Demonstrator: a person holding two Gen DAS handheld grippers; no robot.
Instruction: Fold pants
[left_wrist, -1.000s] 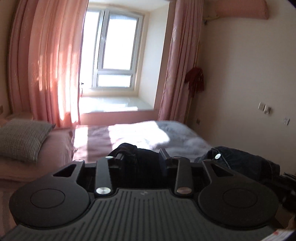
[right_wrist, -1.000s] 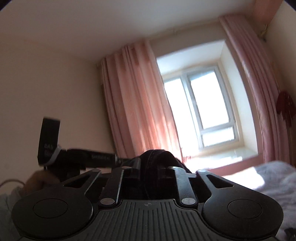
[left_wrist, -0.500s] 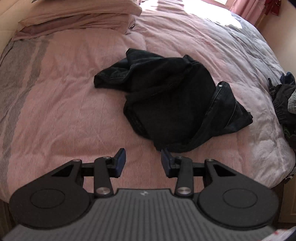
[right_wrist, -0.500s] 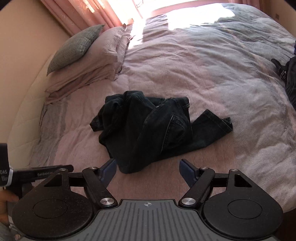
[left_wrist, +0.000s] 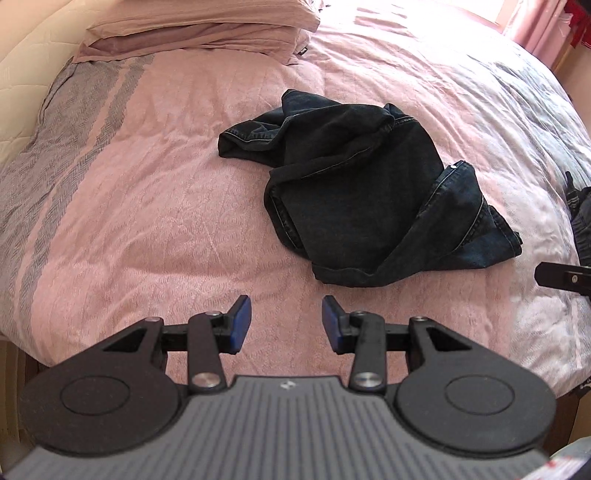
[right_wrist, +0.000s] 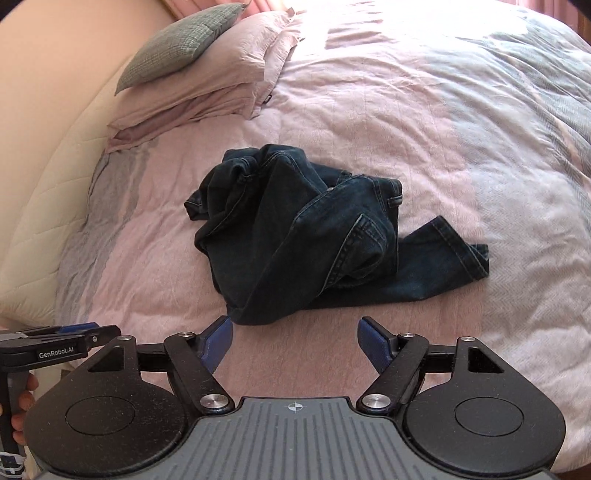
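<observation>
On bed (left_wrist: 155, 206): crumpled pants (left_wrist: 373, 206), unfolded.

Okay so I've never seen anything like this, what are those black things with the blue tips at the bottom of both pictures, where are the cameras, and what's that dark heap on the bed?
Those are hand-held grippers, not a robot arm: a person holds one in each hand, and each carries a wide-angle camera looking forward along its two fingers. One picture comes from the left gripper, the other from the right gripper. Both stand open and hold nothing.

The dark heap is a crumpled pair of jeans, lying unfolded on the pink bedspread. Pillows are stacked at the head of the bed, with a grey cushion on top.

At the right camera's left edge you can see the other gripper's side and the person's hand on its handle.
</observation>
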